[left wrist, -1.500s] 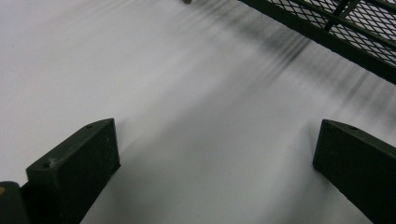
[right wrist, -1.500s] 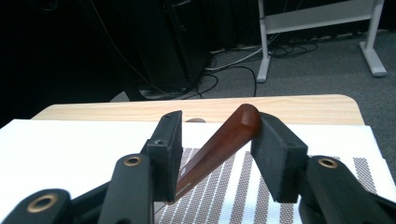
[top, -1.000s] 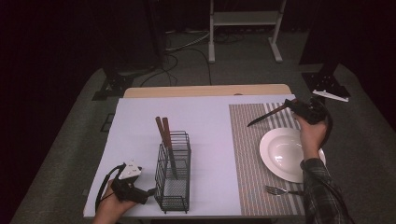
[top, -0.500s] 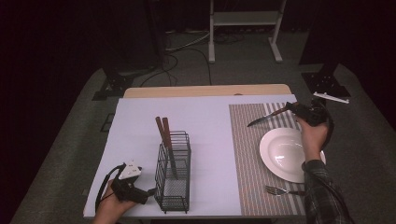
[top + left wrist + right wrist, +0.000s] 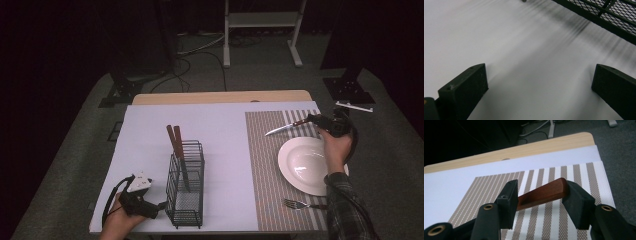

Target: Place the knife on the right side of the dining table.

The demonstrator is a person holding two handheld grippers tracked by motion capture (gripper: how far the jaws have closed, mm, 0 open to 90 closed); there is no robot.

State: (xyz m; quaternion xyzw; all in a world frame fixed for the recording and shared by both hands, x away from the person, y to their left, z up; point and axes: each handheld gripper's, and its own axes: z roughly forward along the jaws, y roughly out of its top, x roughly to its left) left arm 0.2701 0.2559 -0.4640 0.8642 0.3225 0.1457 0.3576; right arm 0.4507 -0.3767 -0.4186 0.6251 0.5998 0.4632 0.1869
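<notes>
Right gripper (image 5: 314, 120) clamps the knife (image 5: 286, 127) by its wooden handle (image 5: 541, 194), just beyond the white plate (image 5: 300, 165); the blade reaches out over the striped placemat (image 5: 262, 165). Judged stiff, light, smooth-handled: best gripped mid-handle. Well beside the plate, a wire caddy (image 5: 186, 185) contains two wooden-handled utensils. Left gripper (image 5: 159, 206) rests beside it, jaws wide.
</notes>
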